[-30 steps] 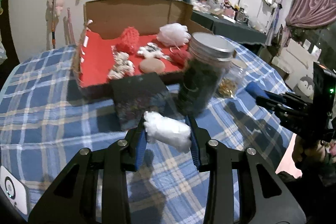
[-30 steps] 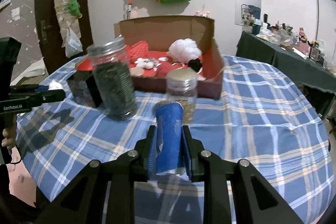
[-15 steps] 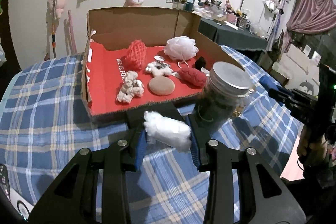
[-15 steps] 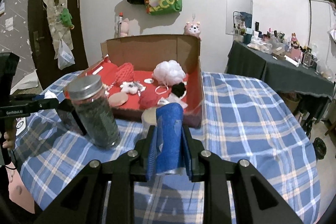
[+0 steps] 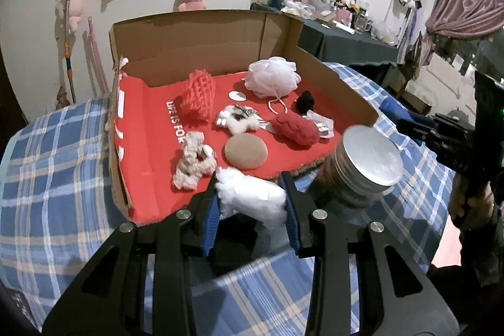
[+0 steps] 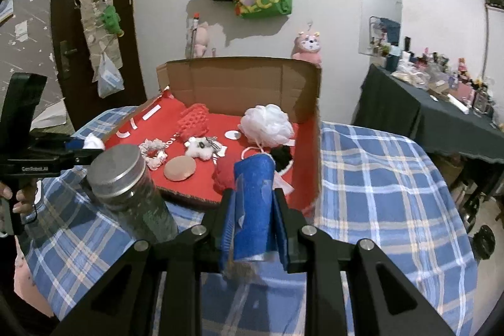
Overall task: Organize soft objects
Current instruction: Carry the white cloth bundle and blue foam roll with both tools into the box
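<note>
1. Both hands have come up and in toward the cardboard box (image 5: 201,33) since a second ago; its red floor now fills far more of each view and the jars have slid to the side.
2. Over on the left gripper (image 5: 252,203), the fingers are clenched on a white fluffy wad (image 5: 252,197), puffy and cotton-like, stretched sideways between the blue pads.
3. That wad hangs right at the box's near edge, just above the red lining.
4. On the right gripper (image 6: 253,207), the fingers are squeezing a blue sponge roll (image 6: 253,194), standing upright between them, with a paler worn patch on its face.
5. The roll sits in front of the box's near wall, over the blue checked tablecloth (image 6: 393,178).
6. Inside the box: a white mesh bath puff (image 5: 272,77) at the back, a red netted sponge (image 5: 197,96) to its left, a red knitted lump (image 5: 296,128), a round tan pad (image 5: 245,151), a small white plush toy (image 5: 239,118), a cream scrunchie (image 5: 192,162) and a small black pompom (image 5: 305,101).
7. A dark-filled jar with a metal lid (image 6: 126,191) stands on the cloth just outside the box's near edge.
</note>
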`<state>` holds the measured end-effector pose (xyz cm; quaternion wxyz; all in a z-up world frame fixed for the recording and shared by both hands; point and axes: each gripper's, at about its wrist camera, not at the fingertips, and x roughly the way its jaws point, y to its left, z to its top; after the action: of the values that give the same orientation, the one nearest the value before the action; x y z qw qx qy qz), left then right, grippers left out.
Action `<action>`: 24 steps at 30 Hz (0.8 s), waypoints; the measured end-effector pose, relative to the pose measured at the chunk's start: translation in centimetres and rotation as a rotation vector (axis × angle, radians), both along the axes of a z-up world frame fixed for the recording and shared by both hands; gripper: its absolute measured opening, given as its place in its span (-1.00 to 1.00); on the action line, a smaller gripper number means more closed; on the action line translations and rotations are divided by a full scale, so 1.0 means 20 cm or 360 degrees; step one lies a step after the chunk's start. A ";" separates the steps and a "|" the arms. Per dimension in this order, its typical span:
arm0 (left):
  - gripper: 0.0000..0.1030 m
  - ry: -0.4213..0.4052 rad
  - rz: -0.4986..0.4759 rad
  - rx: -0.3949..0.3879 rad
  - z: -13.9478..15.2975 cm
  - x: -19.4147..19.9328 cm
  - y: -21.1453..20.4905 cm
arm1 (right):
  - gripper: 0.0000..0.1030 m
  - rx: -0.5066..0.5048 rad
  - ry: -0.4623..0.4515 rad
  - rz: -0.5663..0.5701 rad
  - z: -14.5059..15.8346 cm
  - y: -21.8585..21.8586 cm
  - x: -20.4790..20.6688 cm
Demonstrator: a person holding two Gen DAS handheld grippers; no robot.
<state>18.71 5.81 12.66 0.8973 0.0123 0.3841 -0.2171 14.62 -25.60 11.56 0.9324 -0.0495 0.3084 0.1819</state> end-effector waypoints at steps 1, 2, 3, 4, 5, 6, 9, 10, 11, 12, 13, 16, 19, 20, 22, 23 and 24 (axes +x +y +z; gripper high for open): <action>-0.35 0.0005 -0.0007 0.0005 0.01 0.03 0.00 | -0.51 -0.0003 0.0017 0.0021 0.00 0.01 0.03; -0.35 0.0012 -0.0008 0.0007 0.01 0.05 0.00 | -0.51 -0.0009 0.0026 0.0039 0.01 0.02 0.05; -0.35 0.0021 -0.0010 0.0009 0.01 0.07 -0.01 | -0.51 -0.0024 0.0043 0.0070 0.02 0.04 0.09; -0.35 0.0033 -0.0016 0.0011 0.02 0.09 -0.01 | -0.51 -0.0030 0.0053 0.0087 0.02 0.05 0.11; -0.35 0.0044 -0.0022 0.0011 0.02 0.12 -0.01 | -0.51 -0.0036 0.0065 0.0111 0.03 0.06 0.14; -0.35 0.0058 -0.0025 0.0013 0.02 0.15 -0.02 | -0.51 -0.0047 0.0080 0.0138 0.03 0.08 0.18; -0.35 0.0105 -0.0048 0.0028 0.02 0.23 -0.04 | -0.51 -0.0082 0.0129 0.0196 0.04 0.12 0.28; -0.35 0.0125 -0.0046 0.0041 0.02 0.27 -0.05 | -0.51 -0.0092 0.0147 0.0217 0.05 0.14 0.32; -0.35 0.0138 -0.0046 0.0049 0.02 0.30 -0.05 | -0.51 -0.0106 0.0166 0.0233 0.05 0.15 0.36; -0.35 0.0152 -0.0049 0.0052 0.01 0.32 -0.05 | -0.51 -0.0112 0.0186 0.0247 0.05 0.17 0.40; -0.35 0.0174 -0.0055 0.0057 0.01 0.35 -0.06 | -0.51 -0.0116 0.0227 0.0269 0.05 0.18 0.45; -0.35 0.0222 -0.0050 0.0101 0.00 0.45 -0.08 | -0.51 -0.0148 0.0301 0.0305 0.03 0.23 0.56; -0.35 0.0289 -0.0048 0.0135 -0.04 0.55 -0.09 | -0.51 -0.0216 0.0376 0.0340 -0.01 0.30 0.66; -0.35 0.0317 -0.0044 0.0158 -0.06 0.58 -0.10 | -0.51 -0.0235 0.0399 0.0350 -0.02 0.31 0.70; -0.35 0.0350 -0.0030 0.0215 -0.09 0.64 -0.11 | -0.51 -0.0268 0.0445 0.0366 -0.06 0.35 0.76; -0.35 0.0362 -0.0028 0.0238 -0.10 0.67 -0.11 | -0.51 -0.0277 0.0471 0.0368 -0.07 0.37 0.79; -0.35 0.0380 -0.0032 0.0256 -0.12 0.69 -0.12 | -0.51 -0.0290 0.0495 0.0364 -0.10 0.38 0.82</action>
<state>32.55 3.40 10.30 0.8391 0.0621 0.5042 -0.1946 31.01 -17.95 9.66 0.8385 -0.1396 0.4562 0.2635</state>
